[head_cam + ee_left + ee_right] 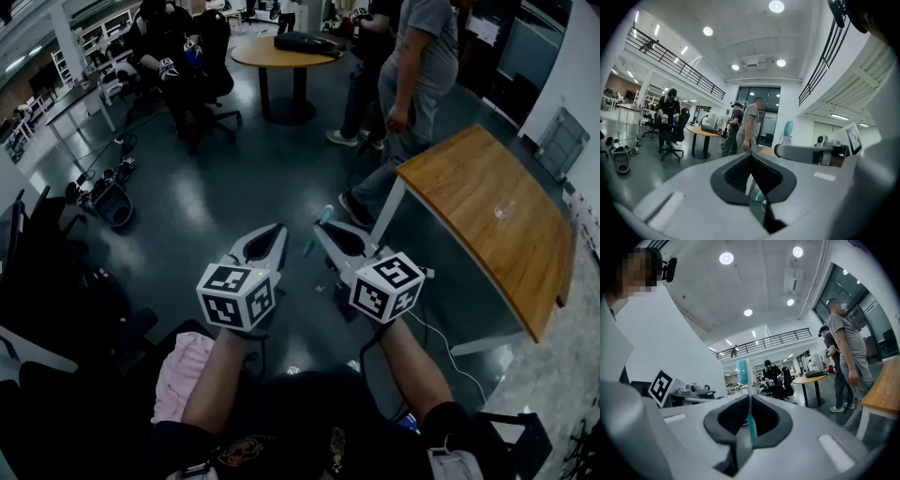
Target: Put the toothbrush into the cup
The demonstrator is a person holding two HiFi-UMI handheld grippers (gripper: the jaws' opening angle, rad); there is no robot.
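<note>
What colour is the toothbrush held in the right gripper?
The toothbrush is teal with a white neck, clearest in the right gripper view.

Head view looks steeply down; both gripper views look level, sharing the round table [258,54].

dark glossy floor [216,216], round wood table [272,53], rect wood desk [487,211], recessed ceiling lights [776,6], mezz railing [675,63]

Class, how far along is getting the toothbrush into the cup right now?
Done: the right gripper is shut on the toothbrush, bristles up. In hand: both grippers hover over the floor; the left gripper is shut, empty. Remaining: carry it to the cup on the wooden table and drop it in.
</note>
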